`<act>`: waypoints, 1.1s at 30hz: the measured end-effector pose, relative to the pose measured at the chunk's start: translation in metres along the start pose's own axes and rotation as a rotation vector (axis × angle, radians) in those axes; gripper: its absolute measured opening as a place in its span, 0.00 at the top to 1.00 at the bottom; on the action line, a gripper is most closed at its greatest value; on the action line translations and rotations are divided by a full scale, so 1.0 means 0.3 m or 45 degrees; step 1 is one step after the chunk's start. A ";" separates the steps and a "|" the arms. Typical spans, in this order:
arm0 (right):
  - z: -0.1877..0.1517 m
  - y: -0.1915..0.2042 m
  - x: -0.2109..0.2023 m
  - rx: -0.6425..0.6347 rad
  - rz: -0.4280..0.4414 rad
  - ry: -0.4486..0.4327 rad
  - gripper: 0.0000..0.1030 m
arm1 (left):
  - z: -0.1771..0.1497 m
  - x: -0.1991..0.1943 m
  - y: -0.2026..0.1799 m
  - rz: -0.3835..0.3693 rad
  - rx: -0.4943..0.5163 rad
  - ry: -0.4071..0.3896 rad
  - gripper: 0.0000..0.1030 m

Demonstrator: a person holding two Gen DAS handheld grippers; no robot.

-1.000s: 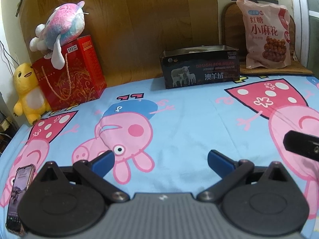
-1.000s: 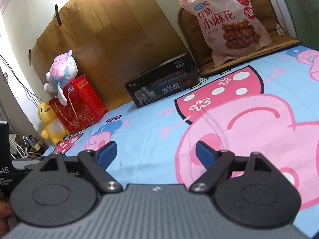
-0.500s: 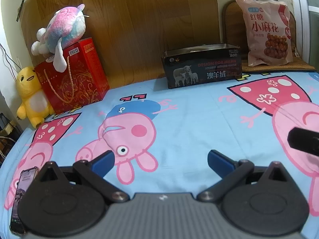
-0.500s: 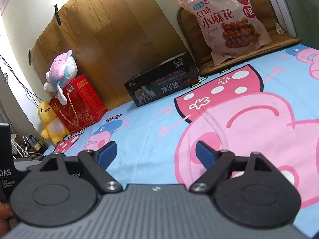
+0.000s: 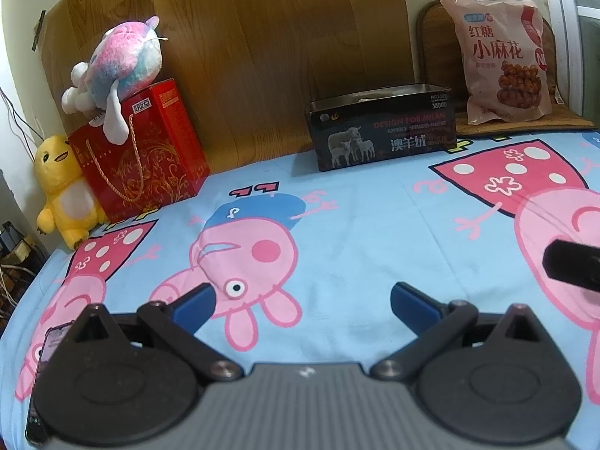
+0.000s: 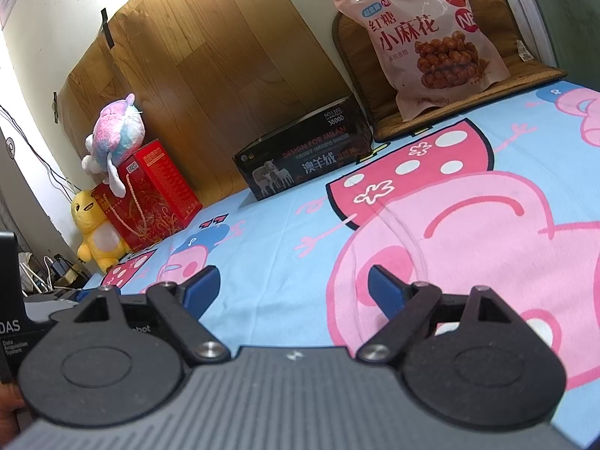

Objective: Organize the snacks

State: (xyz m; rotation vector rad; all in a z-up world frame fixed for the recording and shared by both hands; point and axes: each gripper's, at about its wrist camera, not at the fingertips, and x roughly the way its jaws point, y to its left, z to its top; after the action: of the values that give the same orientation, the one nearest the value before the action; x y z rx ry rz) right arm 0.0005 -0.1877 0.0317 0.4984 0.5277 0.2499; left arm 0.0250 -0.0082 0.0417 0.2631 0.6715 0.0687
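Note:
A pink snack bag (image 5: 504, 58) with brown twists printed on it stands upright on a woven mat at the far right, against the wall; it also shows in the right wrist view (image 6: 427, 33). A black open-topped box (image 5: 382, 127) with sheep on its side sits left of it, also seen in the right wrist view (image 6: 305, 159). My left gripper (image 5: 302, 302) is open and empty, low over the blue cartoon bedsheet. My right gripper (image 6: 294, 288) is open and empty, well short of the bag.
A red gift box (image 5: 144, 153) with a rope handle stands at the far left, a pink-blue plush (image 5: 116, 67) on top and a yellow plush (image 5: 65, 187) beside it. A phone (image 5: 43, 367) lies at the sheet's left edge. A wooden board (image 5: 281, 48) lines the wall.
The left gripper has drawn back and tilted slightly, so the far objects sit a little lower and smaller. The right gripper has crept slightly forward. Both stay open.

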 end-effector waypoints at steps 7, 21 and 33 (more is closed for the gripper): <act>0.003 -0.002 -0.002 0.000 0.001 0.000 0.14 | 0.000 -0.005 -0.006 0.004 0.012 -0.004 0.00; 0.000 -0.006 -0.006 0.006 -0.001 -0.001 0.14 | 0.005 -0.013 -0.014 0.007 0.029 -0.014 0.00; -0.001 -0.009 -0.009 0.010 0.002 -0.001 0.14 | 0.013 -0.019 -0.023 -0.007 0.034 -0.011 0.00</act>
State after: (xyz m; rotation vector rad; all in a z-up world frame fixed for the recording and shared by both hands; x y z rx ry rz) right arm -0.0016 -0.1909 0.0312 0.5063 0.5276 0.2494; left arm 0.0229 -0.0164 0.0464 0.2873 0.6646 0.0530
